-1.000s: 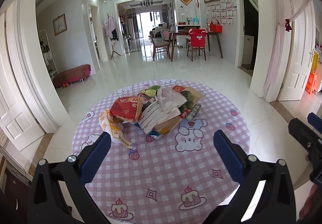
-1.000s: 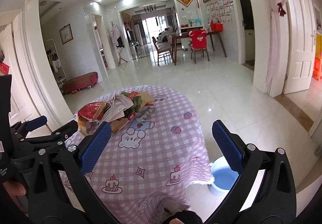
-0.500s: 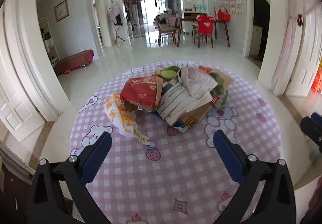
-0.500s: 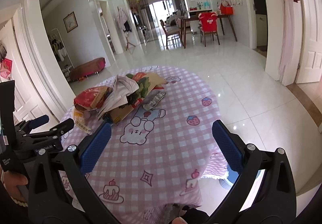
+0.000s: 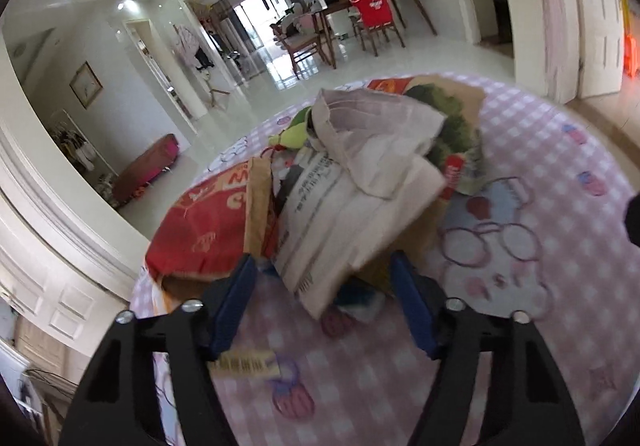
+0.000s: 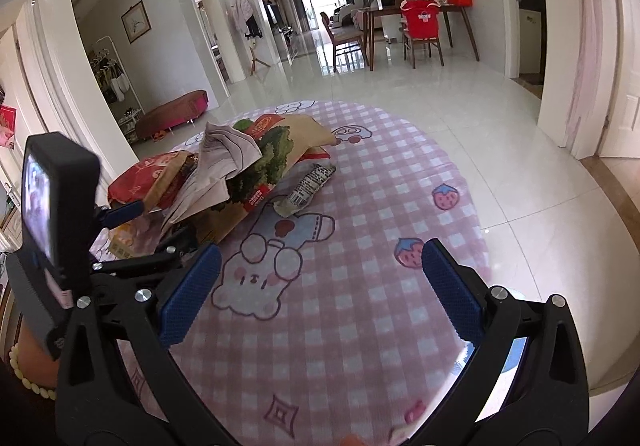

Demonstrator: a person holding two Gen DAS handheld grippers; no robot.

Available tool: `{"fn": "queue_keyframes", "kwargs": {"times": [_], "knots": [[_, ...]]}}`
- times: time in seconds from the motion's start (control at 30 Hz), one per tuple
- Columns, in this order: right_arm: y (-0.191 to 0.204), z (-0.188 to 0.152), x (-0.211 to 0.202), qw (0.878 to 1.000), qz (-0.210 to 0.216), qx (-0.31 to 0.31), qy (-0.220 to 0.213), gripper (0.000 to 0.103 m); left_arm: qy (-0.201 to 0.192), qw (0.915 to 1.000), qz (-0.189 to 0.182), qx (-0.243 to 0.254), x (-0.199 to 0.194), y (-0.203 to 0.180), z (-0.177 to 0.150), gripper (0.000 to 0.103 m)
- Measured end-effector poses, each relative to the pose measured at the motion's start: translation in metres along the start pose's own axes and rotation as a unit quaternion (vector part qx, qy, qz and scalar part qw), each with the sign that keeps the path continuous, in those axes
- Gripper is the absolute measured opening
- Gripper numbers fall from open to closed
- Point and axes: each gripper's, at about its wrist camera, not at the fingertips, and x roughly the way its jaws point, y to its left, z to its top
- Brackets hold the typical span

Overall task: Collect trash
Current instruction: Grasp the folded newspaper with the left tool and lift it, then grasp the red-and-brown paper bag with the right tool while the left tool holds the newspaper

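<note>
A heap of trash lies on a round table with a pink checked cloth [image 5: 560, 286]. It holds a red bag [image 5: 200, 230], white printed paper [image 5: 340, 221], a crumpled white sheet [image 5: 372, 125] and a green-printed brown bag [image 5: 452, 129]. My left gripper [image 5: 324, 286] is open, its blue pads either side of the near edge of the white paper. In the right wrist view the heap [image 6: 224, 173] lies far left, with a crumpled wrapper [image 6: 310, 187] beside it. My right gripper [image 6: 320, 286] is open and empty above the cloth. The left gripper [image 6: 120, 230] shows at the left there.
A yellow printed strip [image 5: 244, 364] lies under the left finger. A blue bin [image 6: 516, 362] stands on the floor past the table's right edge. Beyond are white tiled floor, a red bench [image 6: 172, 115], a dining table with chairs [image 6: 416, 25] and white doors.
My left gripper has moved forward to the heap and narrowed, its pads now at the white paper. My right gripper has moved forward over the cloth.
</note>
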Motion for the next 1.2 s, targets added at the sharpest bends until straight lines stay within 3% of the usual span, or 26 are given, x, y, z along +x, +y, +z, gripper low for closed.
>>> {"fn": "queue_keyframes", "kwargs": {"times": [0.07, 0.2, 0.27, 0.4, 0.47, 0.6, 0.9, 1.03, 1.2], "knots": [[-0.001, 0.003, 0.010, 1.000, 0.009, 0.005, 0.006, 0.098, 0.004, 0.9999, 0.005, 0.014, 0.012, -0.005, 0.006, 0.060], [-0.001, 0.009, 0.020, 1.000, 0.019, 0.014, 0.009, 0.098, 0.018, 0.9997, -0.012, 0.008, 0.028, -0.004, 0.015, 0.025], [0.001, 0.011, 0.022, 1.000, 0.023, 0.015, 0.007, 0.098, 0.004, 0.9999, -0.012, -0.009, 0.021, 0.005, 0.017, 0.016], [0.007, 0.017, 0.027, 0.999, 0.036, 0.023, 0.005, 0.097, -0.027, 0.9965, -0.049, -0.062, 0.002, 0.033, 0.015, 0.007], [0.012, 0.020, 0.028, 0.999, 0.042, 0.026, 0.003, 0.095, -0.042, 0.9916, -0.076, -0.096, -0.008, 0.050, 0.011, 0.004], [0.035, 0.024, 0.037, 0.998, 0.058, 0.011, 0.009, 0.091, -0.075, 0.9715, -0.137, -0.178, -0.031, 0.092, 0.002, 0.003], [0.121, 0.034, 0.069, 0.991, 0.110, -0.059, 0.038, 0.087, -0.124, 0.9436, -0.139, -0.274, -0.070, 0.170, -0.030, 0.003], [0.144, 0.036, 0.093, 0.988, 0.130, -0.057, 0.058, 0.087, -0.132, 0.9288, -0.173, -0.300, -0.071, 0.191, -0.047, 0.003], [0.164, 0.039, 0.123, 0.986, 0.133, -0.047, 0.084, 0.087, -0.128, 0.9427, -0.106, -0.289, -0.066, 0.201, -0.054, 0.003]]}}
